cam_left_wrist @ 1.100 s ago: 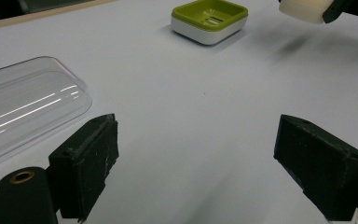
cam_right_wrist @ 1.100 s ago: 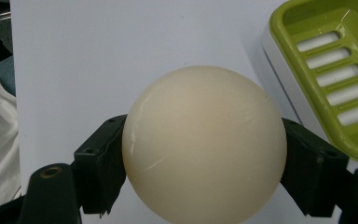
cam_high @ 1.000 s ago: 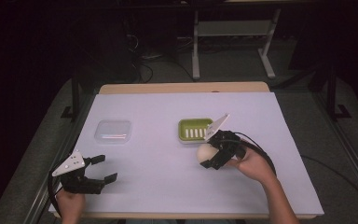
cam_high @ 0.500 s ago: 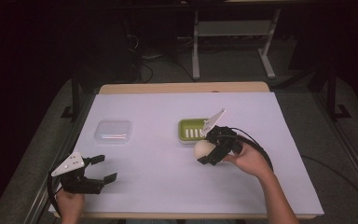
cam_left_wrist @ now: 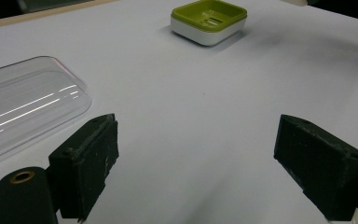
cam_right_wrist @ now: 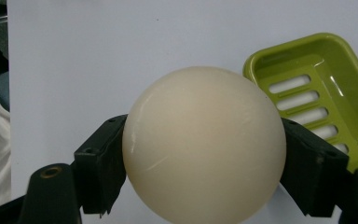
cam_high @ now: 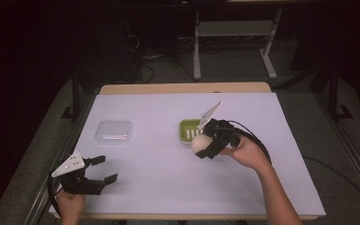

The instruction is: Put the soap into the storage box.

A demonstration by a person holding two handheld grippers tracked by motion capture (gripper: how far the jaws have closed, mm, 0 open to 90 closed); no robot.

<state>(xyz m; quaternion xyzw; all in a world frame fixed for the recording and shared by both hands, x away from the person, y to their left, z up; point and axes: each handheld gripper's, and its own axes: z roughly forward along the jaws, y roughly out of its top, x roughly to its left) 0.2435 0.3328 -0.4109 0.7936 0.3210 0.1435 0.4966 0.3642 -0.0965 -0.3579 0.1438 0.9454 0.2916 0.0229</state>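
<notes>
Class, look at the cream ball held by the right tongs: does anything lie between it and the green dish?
Nothing visible does. The cream ball sits in the right tongs beside the green dish, whose slotted floor lies bare.

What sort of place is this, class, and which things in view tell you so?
Probably a lab or recording workspace, not a home: a table covered in plain white sheeting, dark surroundings with cables on the floor behind, and a person working with a hand-held right gripper and left gripper.
</notes>
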